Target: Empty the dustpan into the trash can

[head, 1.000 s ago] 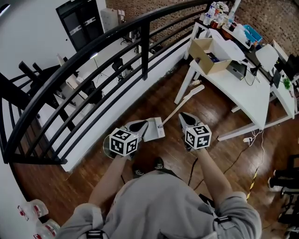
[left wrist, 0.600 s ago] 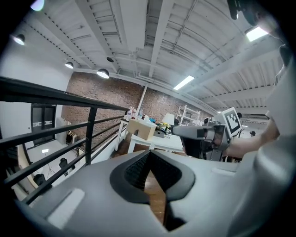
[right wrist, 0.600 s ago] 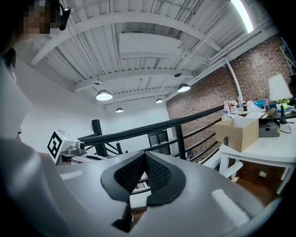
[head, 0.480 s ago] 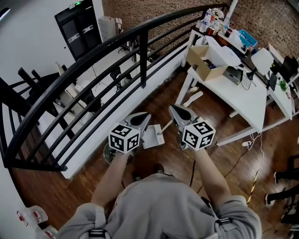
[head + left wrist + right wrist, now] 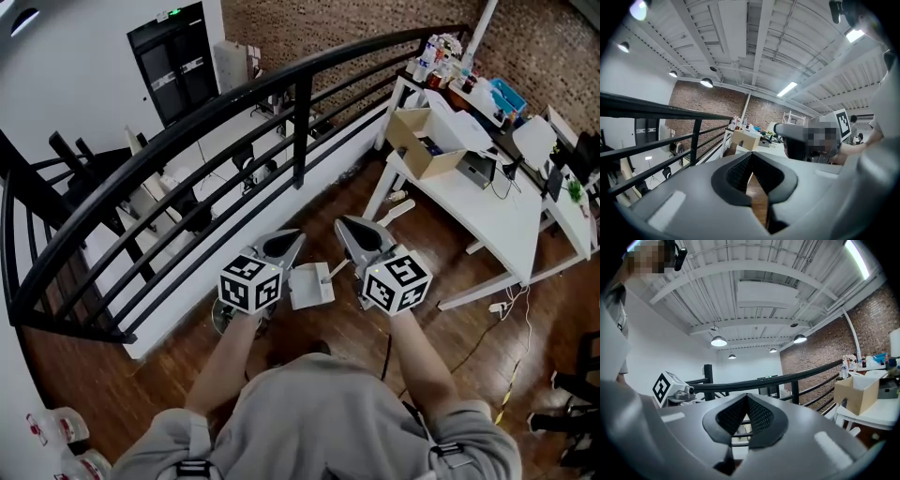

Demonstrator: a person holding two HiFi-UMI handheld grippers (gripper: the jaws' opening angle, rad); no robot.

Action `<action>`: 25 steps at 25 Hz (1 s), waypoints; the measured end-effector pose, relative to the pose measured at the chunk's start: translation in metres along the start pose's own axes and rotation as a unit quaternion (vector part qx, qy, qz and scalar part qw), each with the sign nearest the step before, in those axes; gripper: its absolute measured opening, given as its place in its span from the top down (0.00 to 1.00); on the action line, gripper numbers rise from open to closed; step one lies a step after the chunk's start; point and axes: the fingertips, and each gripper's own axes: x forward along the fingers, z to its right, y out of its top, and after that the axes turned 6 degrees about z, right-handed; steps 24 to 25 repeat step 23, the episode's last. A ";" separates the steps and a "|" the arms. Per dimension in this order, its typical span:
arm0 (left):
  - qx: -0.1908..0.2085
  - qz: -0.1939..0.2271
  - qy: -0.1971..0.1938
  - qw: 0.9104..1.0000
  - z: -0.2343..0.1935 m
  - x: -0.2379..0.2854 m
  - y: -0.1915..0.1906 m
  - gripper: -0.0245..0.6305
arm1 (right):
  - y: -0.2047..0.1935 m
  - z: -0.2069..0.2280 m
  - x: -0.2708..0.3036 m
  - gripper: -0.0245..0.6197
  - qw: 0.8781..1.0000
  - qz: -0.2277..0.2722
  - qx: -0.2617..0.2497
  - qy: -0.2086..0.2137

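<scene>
Left gripper [image 5: 286, 244]: jaws together at the tips, nothing between them. It is held up off the floor and points roughly level toward the black railing [image 5: 300, 122].
Right gripper [image 5: 354, 232]: jaws fully closed and empty. It is raised beside the left one, the two well apart.
Dustpan [image 5: 309, 286]: white, lying flat on the wooden floor [image 5: 469, 319]. In the head view it shows in the gap between the two marker cubes, just beside the left gripper's cube. It sits lower than both grippers, and neither touches it.
Dustpan handle [image 5: 400, 208]: runs from the pan up and to the right and passes under the right gripper, which hides its middle. Its far end lies on the floor near a leg of the white table [image 5: 487, 197].
Grip on task item: none. Both sets of jaws are clear of the pan and the handle.
Round rim [image 5: 222, 321]: at floor level by the railing base, mostly covered by the left forearm. Whether it is the trash can cannot be told.
</scene>
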 end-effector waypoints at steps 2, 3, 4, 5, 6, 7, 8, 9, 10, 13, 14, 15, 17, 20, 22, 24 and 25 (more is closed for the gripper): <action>0.000 0.001 0.002 1.000 0.000 -0.001 0.001 0.96 | 0.000 -0.001 0.001 0.96 1.000 -0.001 0.000 0.002; 0.000 0.002 0.003 1.000 0.000 -0.001 0.002 0.96 | 0.000 -0.001 0.001 0.96 1.000 -0.002 0.000 0.003; 0.000 0.002 0.004 1.000 0.001 -0.001 0.003 0.96 | 0.001 0.000 0.001 0.96 1.000 -0.002 0.001 0.004; 0.000 0.002 0.005 1.000 0.001 -0.002 0.003 0.96 | 0.001 0.000 0.000 0.96 1.000 -0.002 0.002 0.005; 0.000 0.003 0.006 1.000 0.001 -0.003 0.004 0.96 | 0.001 -0.001 0.000 0.96 1.000 -0.001 0.004 0.007; 0.000 0.003 0.007 1.000 0.001 -0.004 0.004 0.96 | 0.001 -0.001 0.000 0.96 1.000 -0.001 0.005 0.008; 0.000 0.004 0.008 1.000 0.001 -0.005 0.004 0.96 | 0.002 -0.002 0.000 0.96 1.000 0.000 0.005 0.009; 0.000 0.004 0.009 1.000 0.001 -0.006 0.004 0.96 | 0.002 -0.003 0.000 0.96 1.000 0.000 0.005 0.011; 0.000 0.004 0.010 1.000 0.001 -0.007 0.003 0.96 | 0.002 -0.004 0.001 0.96 1.000 0.001 0.005 0.012; -0.002 0.002 0.012 1.000 0.001 -0.009 0.001 0.96 | 0.002 -0.006 0.000 0.96 1.000 0.001 0.004 0.016; -0.002 0.002 0.012 1.000 0.001 -0.010 0.000 0.96 | 0.001 -0.007 0.000 0.96 1.000 0.002 0.005 0.018; -0.001 0.001 0.013 1.000 0.002 -0.011 0.000 0.96 | 0.001 -0.008 0.000 0.96 1.000 0.002 0.005 0.019; -0.001 0.000 0.013 1.000 0.002 -0.012 -0.001 0.96 | 0.003 -0.010 0.000 0.96 1.000 0.003 0.005 0.021; -0.003 -0.001 0.013 1.000 0.004 -0.013 -0.001 0.96 | 0.004 -0.011 -0.001 0.96 1.000 0.004 0.006 0.023; -0.003 -0.002 0.014 1.000 0.004 -0.014 -0.002 0.96 | 0.005 -0.012 -0.001 0.96 1.000 0.004 0.006 0.025; -0.003 -0.003 0.014 1.000 0.005 -0.014 -0.002 0.96 | 0.005 -0.013 0.000 0.96 1.000 0.004 0.006 0.026; -0.003 -0.003 0.014 1.000 0.005 -0.014 -0.002 0.96 | 0.005 -0.013 0.000 0.96 1.000 0.004 0.006 0.026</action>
